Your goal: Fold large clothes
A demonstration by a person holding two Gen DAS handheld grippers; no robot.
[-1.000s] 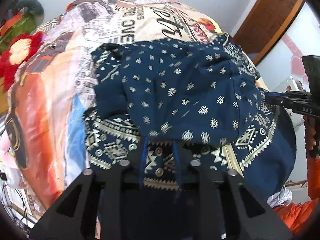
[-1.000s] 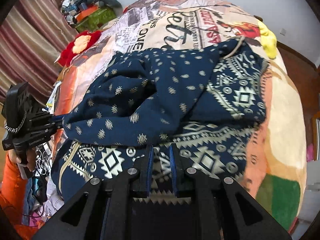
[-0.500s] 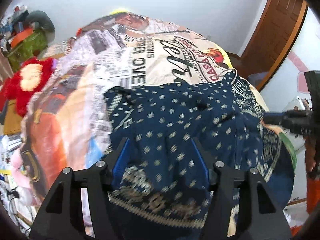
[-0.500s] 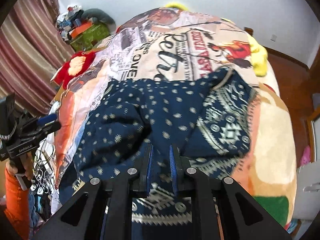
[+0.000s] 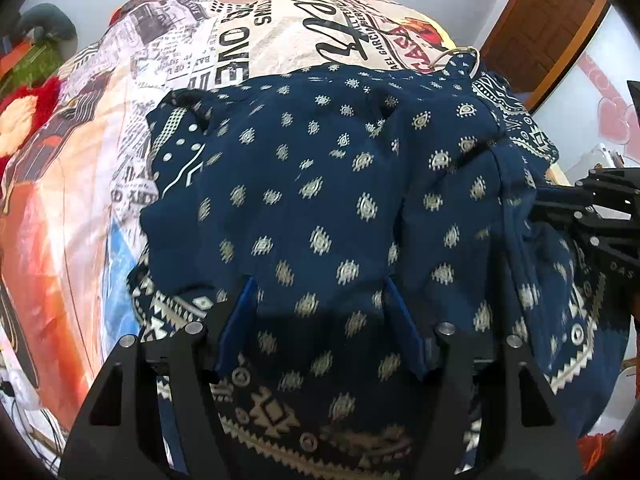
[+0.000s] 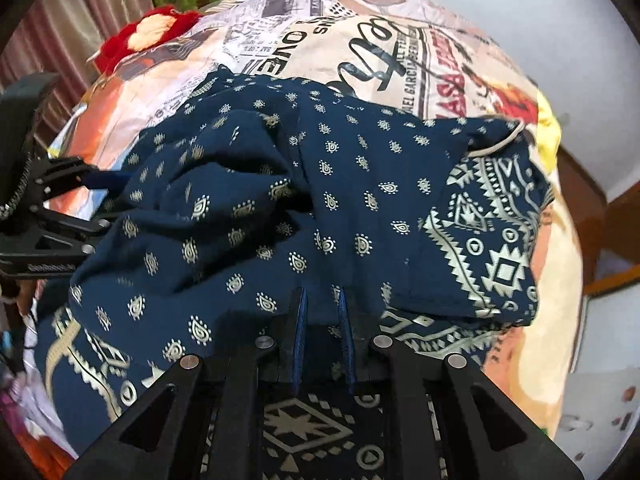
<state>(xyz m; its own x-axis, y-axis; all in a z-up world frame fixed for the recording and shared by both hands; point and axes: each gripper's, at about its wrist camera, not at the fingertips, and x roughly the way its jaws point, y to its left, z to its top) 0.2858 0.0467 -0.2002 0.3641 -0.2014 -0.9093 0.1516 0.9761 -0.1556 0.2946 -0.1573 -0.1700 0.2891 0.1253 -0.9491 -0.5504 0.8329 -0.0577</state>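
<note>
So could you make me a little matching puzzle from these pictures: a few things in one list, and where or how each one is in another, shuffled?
Things:
1. left gripper
2. right gripper
3. garment
4. red plush

States or places:
A. spread on the printed bedspread, navy with pale motifs
B. shut, fabric pinched between its fingers
C. at the bed's far edge, beside the curtain
D. jaws apart after just opening, over the cloth

Pairs: 1-D, 2-B, 3-A, 4-C

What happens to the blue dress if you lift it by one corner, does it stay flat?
Probably not. The blue dress already lies in soft folds and creases, so it would likely droop and bunch. It looks thin, so probably light, though its folded layers may slide apart.
</note>
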